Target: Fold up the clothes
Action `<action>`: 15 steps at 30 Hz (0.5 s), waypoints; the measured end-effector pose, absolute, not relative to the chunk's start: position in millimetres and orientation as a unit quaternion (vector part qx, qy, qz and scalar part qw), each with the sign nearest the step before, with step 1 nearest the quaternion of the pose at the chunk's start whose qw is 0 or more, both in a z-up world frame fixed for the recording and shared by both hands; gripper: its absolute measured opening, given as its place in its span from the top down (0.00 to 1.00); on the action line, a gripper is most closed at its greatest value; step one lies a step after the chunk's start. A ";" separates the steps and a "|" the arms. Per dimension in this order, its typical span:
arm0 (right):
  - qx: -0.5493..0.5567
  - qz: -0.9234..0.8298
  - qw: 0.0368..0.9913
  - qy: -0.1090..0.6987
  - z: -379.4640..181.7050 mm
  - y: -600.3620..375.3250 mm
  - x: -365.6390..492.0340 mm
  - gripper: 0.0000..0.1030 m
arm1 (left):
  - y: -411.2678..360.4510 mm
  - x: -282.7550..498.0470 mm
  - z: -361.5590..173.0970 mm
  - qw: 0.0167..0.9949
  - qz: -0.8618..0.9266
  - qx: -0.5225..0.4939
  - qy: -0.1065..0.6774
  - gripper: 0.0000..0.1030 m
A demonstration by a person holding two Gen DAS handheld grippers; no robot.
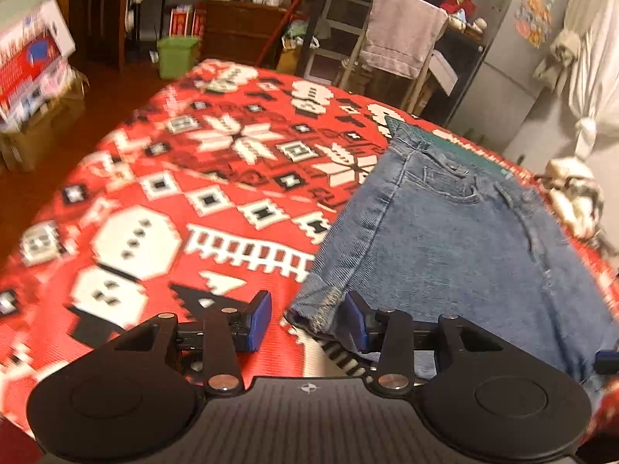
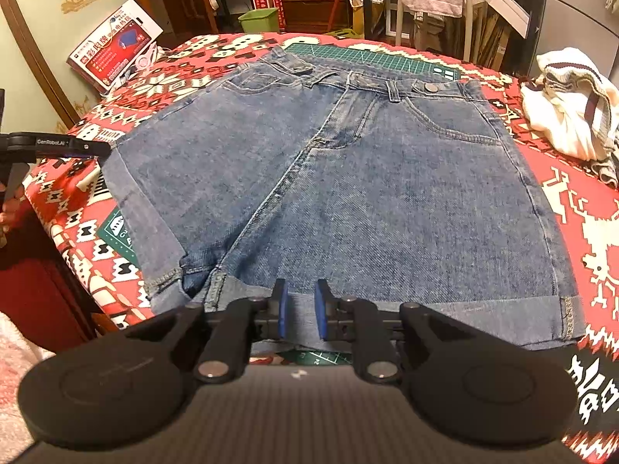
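Blue denim shorts (image 2: 387, 193) lie flat, front side up with the waistband away from me, on a green cutting mat (image 2: 371, 56) over a red patterned tablecloth (image 2: 588, 232). In the right wrist view my right gripper (image 2: 301, 313) is open by a narrow gap, its blue pads straddling the rolled cuff of the near leg. My left gripper (image 1: 307, 323) is open wide, and the outer cuff corner of the shorts (image 1: 445, 239) sits between its fingers. From the right wrist view the left gripper (image 2: 104, 149) reaches in at the shorts' left edge.
A crumpled white garment with dark stripes (image 2: 565, 116) lies on the table's right side. A red and white box (image 2: 116, 42) leans off the far left corner. Beyond stand a green bin (image 2: 259, 19) and a chair draped with a towel (image 1: 402, 38). A hand (image 2: 7, 208) shows at the left edge.
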State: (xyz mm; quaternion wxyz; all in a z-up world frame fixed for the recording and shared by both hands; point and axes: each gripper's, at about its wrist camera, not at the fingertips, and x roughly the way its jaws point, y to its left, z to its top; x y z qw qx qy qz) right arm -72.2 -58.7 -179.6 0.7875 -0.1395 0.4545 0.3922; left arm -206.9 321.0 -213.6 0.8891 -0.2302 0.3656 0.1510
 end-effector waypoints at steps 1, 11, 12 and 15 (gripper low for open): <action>-0.140 0.392 0.787 0.455 -179.2 -58.4 -72.6 0.83 | 323.4 -208.1 -214.1 0.888 0.141 -0.250 0.360 0.59; -0.149 0.397 0.783 0.455 -179.2 -54.5 -73.9 0.83 | 355.8 -231.2 -234.6 0.823 0.094 -0.471 0.303 0.57; -0.149 0.398 0.783 0.455 -179.3 -54.2 -74.2 0.83 | 357.3 -232.2 -236.6 0.817 0.091 -0.485 0.300 0.57; -0.149 0.398 0.782 0.456 -179.4 -54.4 -73.7 0.83 | 361.2 -233.3 -242.2 0.798 0.080 -0.520 0.295 0.57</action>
